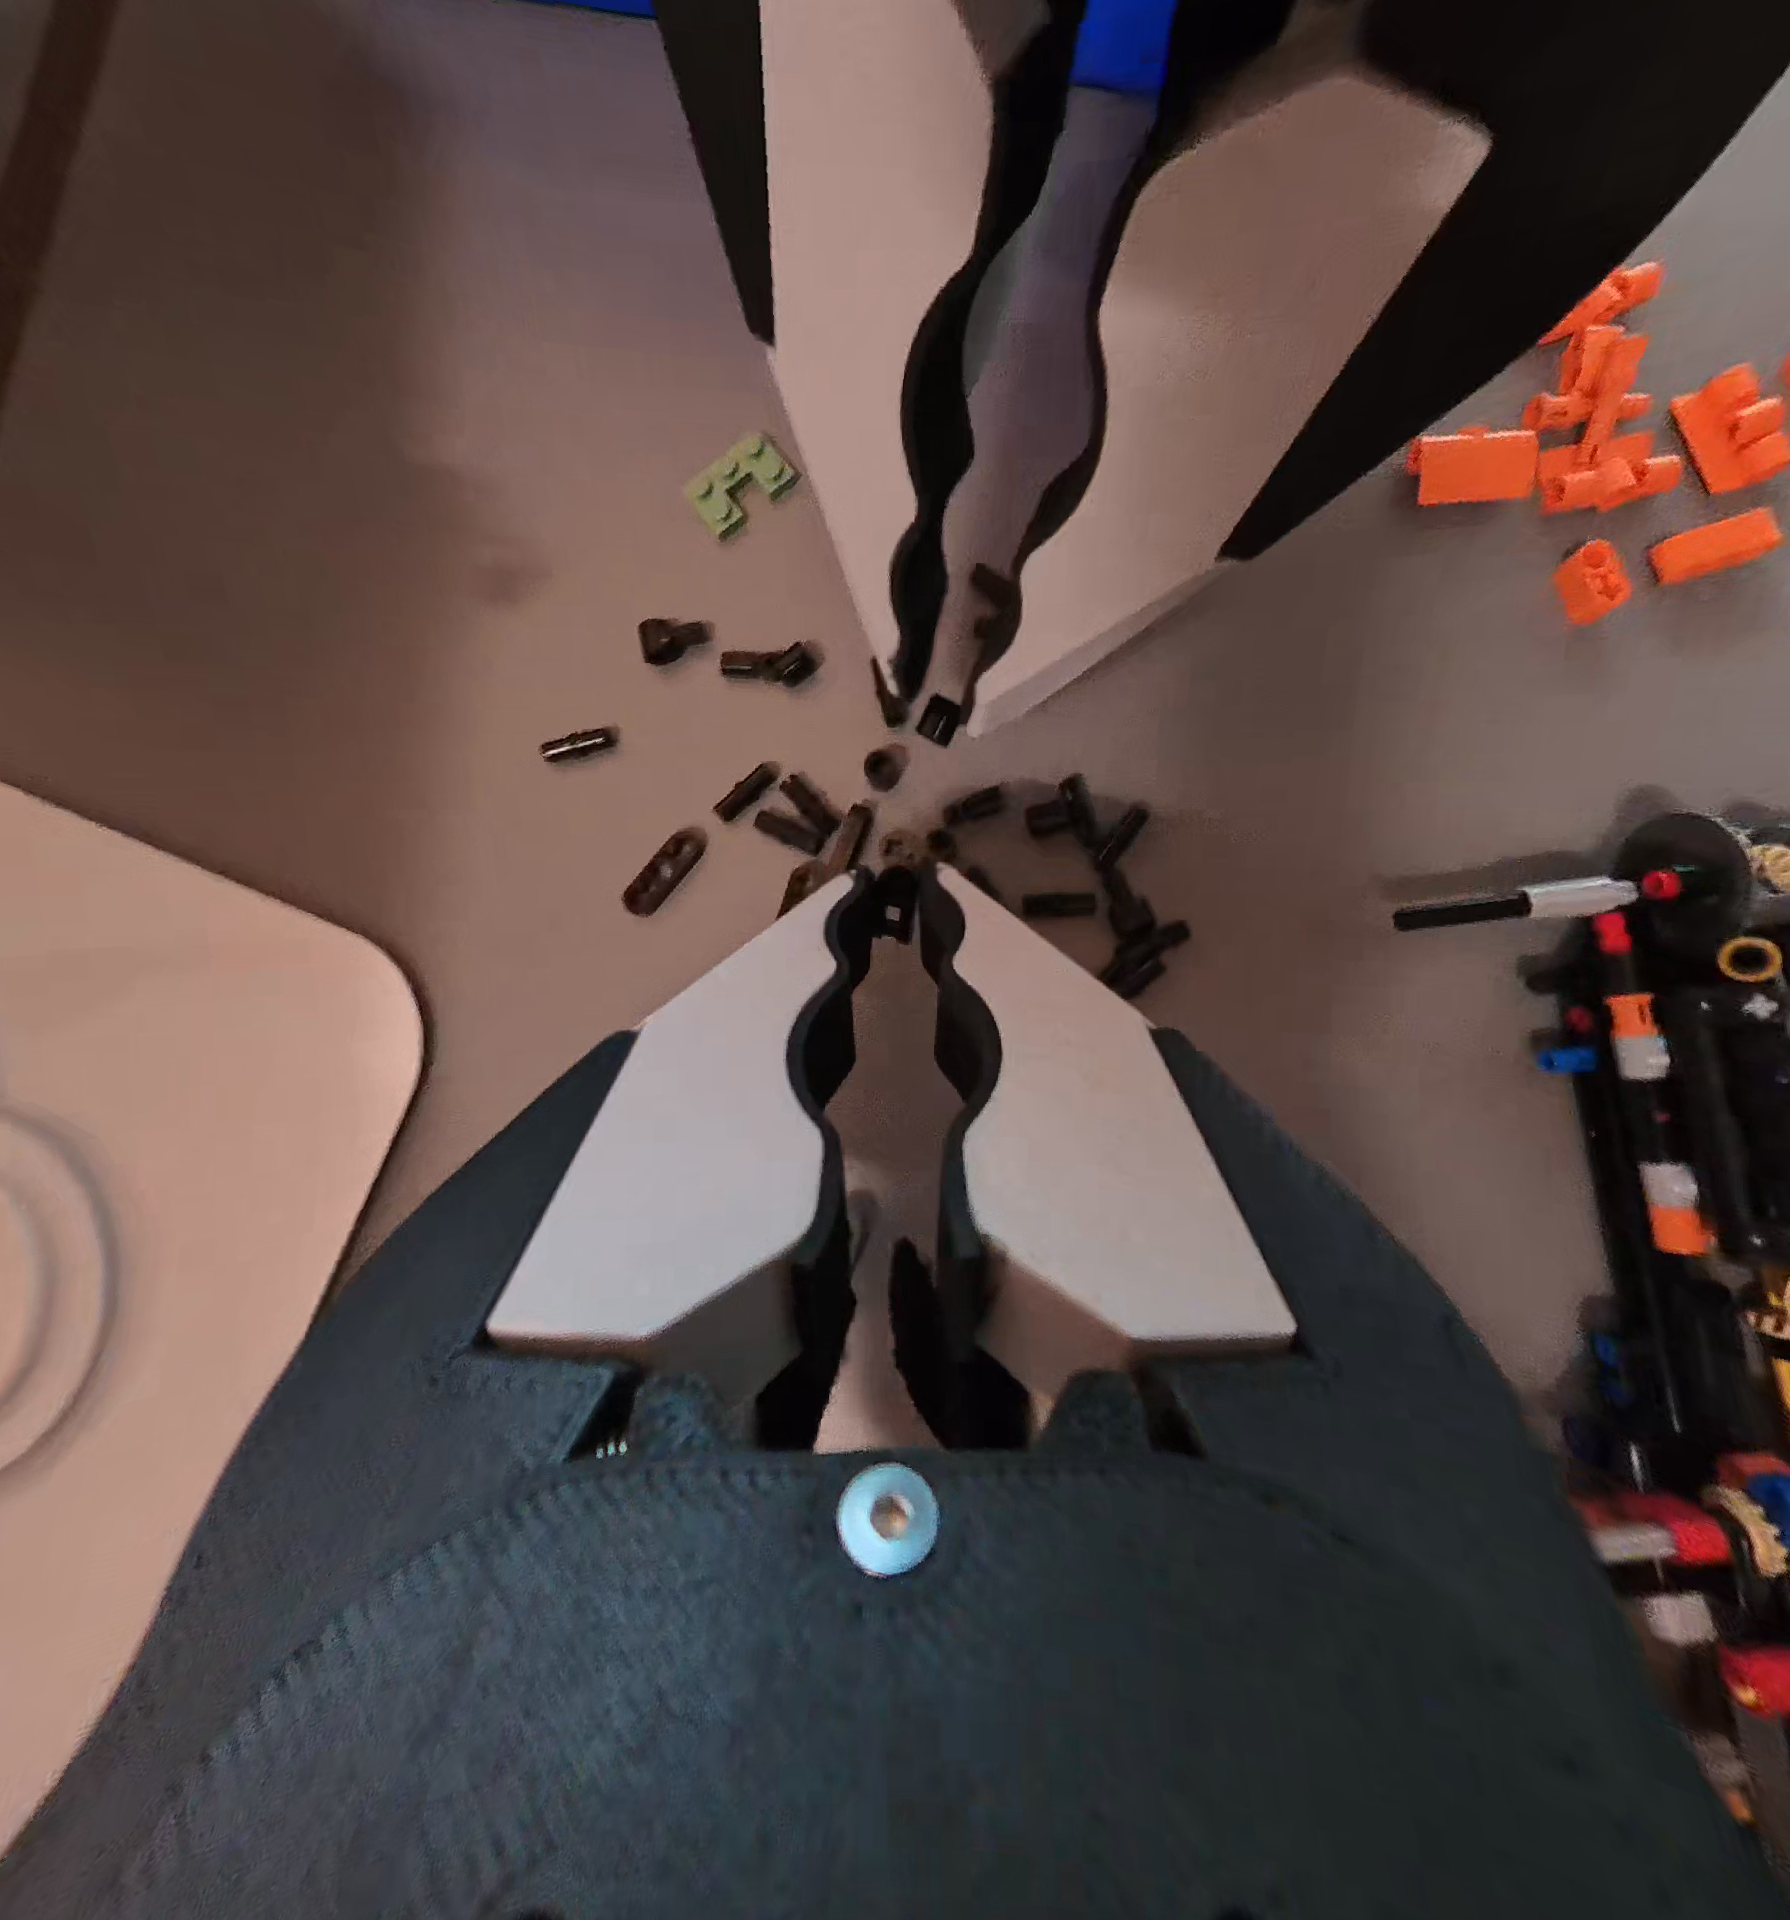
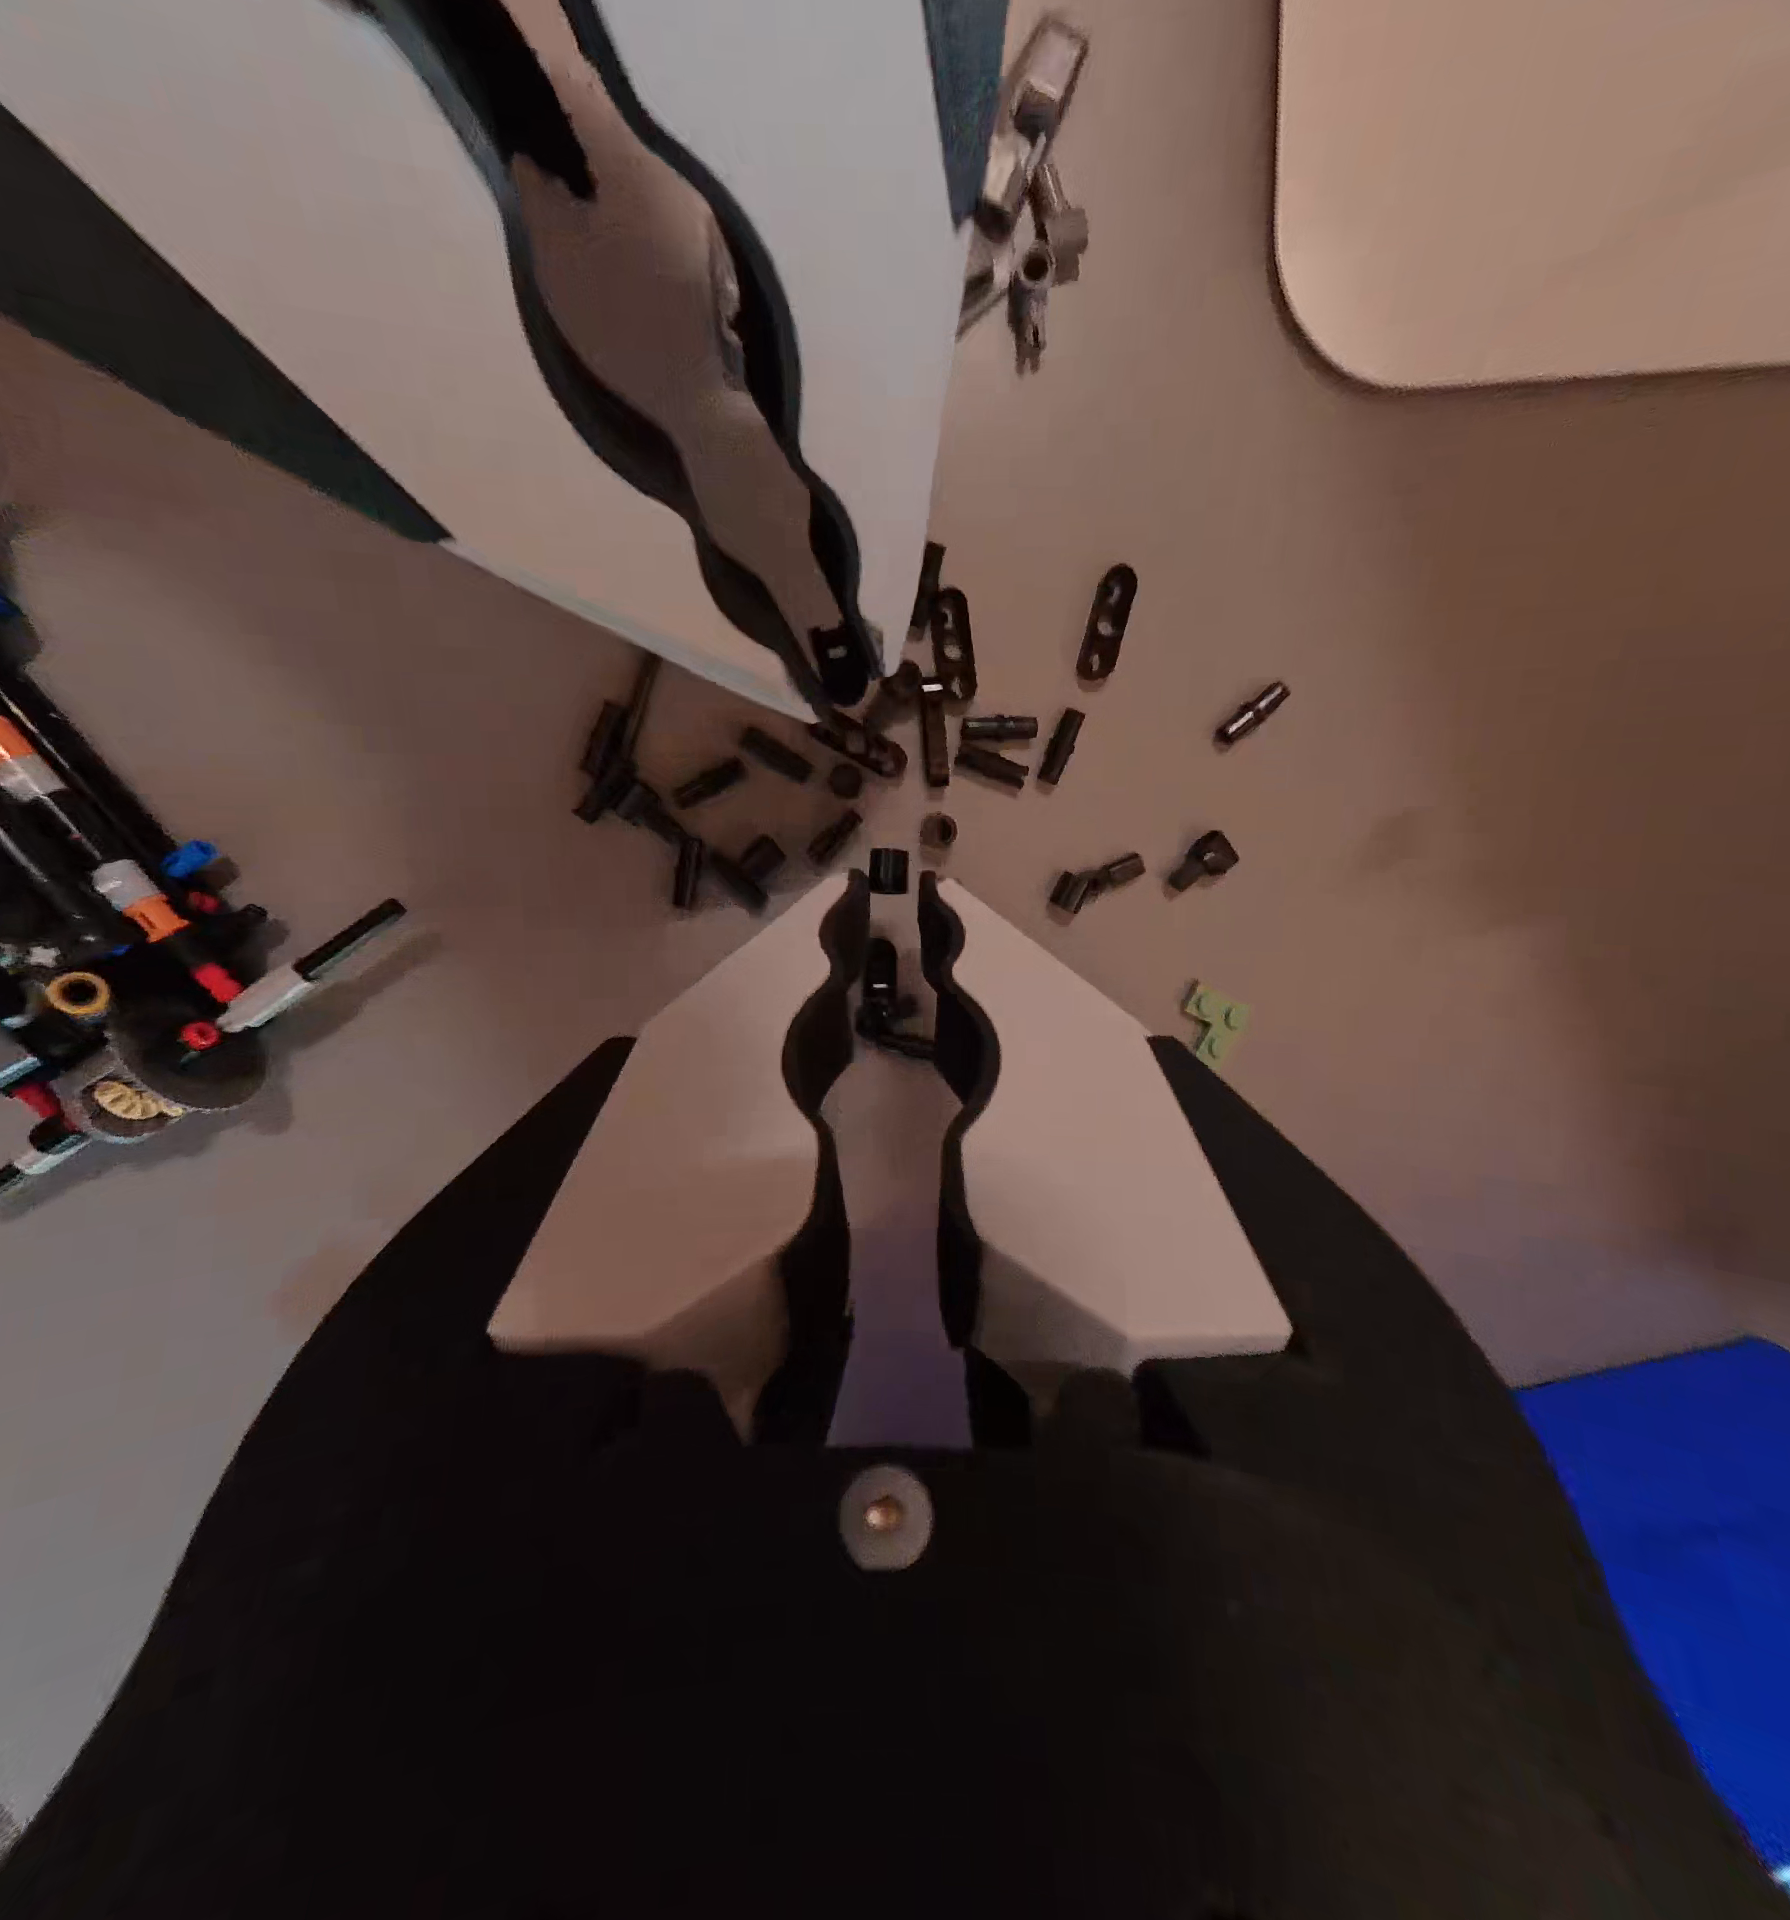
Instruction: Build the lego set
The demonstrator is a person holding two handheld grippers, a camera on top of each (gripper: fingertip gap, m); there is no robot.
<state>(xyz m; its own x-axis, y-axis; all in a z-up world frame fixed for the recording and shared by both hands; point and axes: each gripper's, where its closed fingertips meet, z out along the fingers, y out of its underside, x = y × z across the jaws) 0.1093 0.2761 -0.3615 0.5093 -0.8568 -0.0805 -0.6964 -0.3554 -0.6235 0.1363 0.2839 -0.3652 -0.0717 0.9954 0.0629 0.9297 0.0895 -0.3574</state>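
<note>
Here both grippers meet tip to tip over the scattered black pins (image 1: 787,821), the left gripper (image 1: 896,899) and right gripper (image 2: 886,883) each narrowly pinching a small black piece, seemingly to join them, while the half-built model (image 1: 1701,1195) waits aside.

This looks like an indoor hobby or test bench rather than a kitchen or shop: a plain pale tabletop (image 1: 247,312) serves as a sorting surface. Small black pins and connectors (image 1: 818,821) lie scattered at its middle, orange bricks (image 1: 1639,436) are grouped apart, and a long, partly built black model (image 1: 1701,1195) lies along one side. A light rounded board (image 1: 143,1091) and a blue sheet (image 2: 1701,1558) lie at the edges.
</note>
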